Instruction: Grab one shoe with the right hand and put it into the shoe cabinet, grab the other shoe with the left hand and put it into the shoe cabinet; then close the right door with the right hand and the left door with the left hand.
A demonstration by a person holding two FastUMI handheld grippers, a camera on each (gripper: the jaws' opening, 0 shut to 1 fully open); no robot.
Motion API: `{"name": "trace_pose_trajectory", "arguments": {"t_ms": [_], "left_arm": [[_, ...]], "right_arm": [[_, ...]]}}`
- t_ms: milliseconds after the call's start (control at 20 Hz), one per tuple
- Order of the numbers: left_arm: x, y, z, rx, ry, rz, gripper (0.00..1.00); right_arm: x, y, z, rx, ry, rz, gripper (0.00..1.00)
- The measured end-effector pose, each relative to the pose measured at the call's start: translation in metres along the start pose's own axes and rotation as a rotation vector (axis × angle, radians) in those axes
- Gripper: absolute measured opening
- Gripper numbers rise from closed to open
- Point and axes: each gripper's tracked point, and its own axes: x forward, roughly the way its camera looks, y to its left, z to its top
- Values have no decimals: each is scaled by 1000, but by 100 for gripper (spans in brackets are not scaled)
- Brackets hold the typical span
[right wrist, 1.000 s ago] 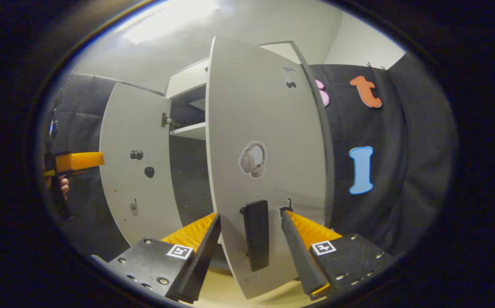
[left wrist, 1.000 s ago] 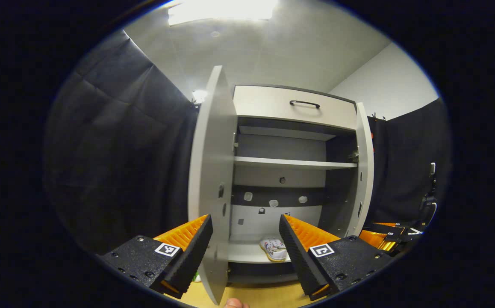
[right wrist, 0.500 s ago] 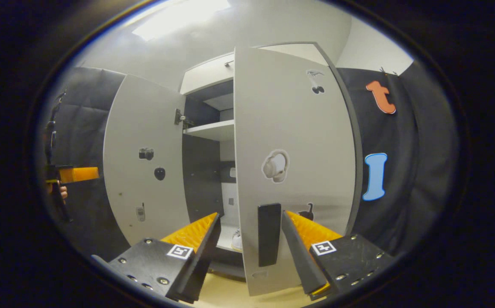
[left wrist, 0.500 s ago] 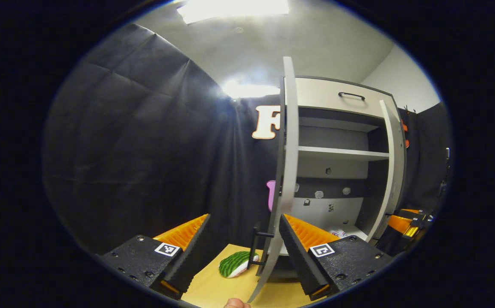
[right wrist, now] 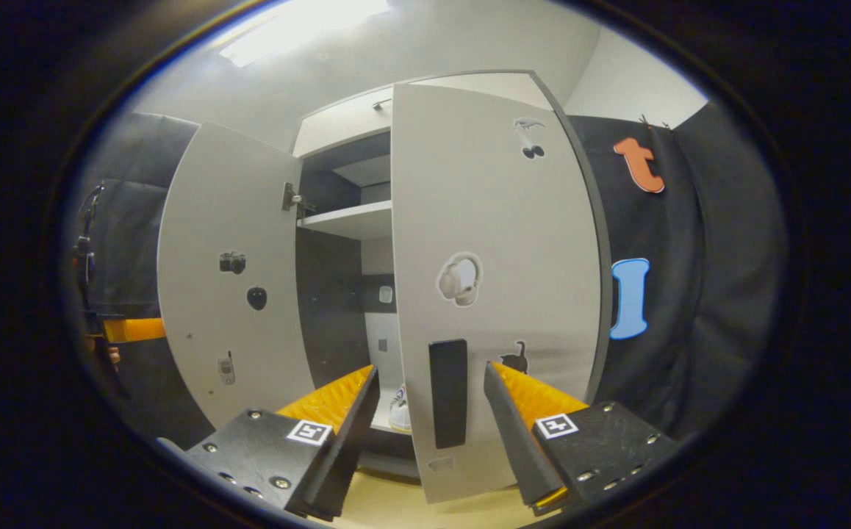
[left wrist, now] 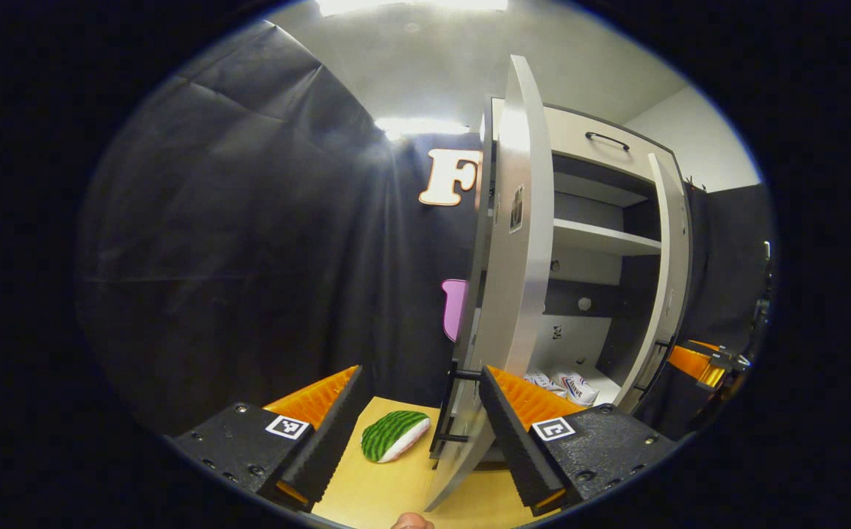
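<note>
Shoes [left wrist: 566, 385] rest on the cabinet's bottom shelf. Right door [right wrist: 495, 294] stands ajar; its upright handle [right wrist: 447, 393] lies between the right gripper's [right wrist: 431, 400] spread, empty fingers. Left gripper [left wrist: 419, 400], likewise open, faces the left door's [left wrist: 514, 242] edge.

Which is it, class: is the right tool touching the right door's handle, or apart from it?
Apart. In the right gripper view the handle stands between the right tool's open fingers, with door surface visible on both sides.
</note>
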Motion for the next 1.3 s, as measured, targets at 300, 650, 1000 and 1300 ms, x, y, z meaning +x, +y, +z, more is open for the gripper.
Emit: {"name": "trace_pose_trajectory", "arguments": {"t_ms": [300, 650, 1000, 1300], "left_arm": [[10, -24, -7, -40, 20, -80, 92], [19, -81, -13, -35, 38, -205, 92], [42, -122, -26, -56, 47, -288, 92], [44, -166, -33, -59, 75, -373, 92]], "right_arm": [[-2, -5, 3, -7, 1, -8, 86], [-14, -22, 8, -14, -5, -22, 86], [-33, -47, 9, -20, -3, -59, 86], [-45, -64, 11, -27, -2, -84, 86]]}}
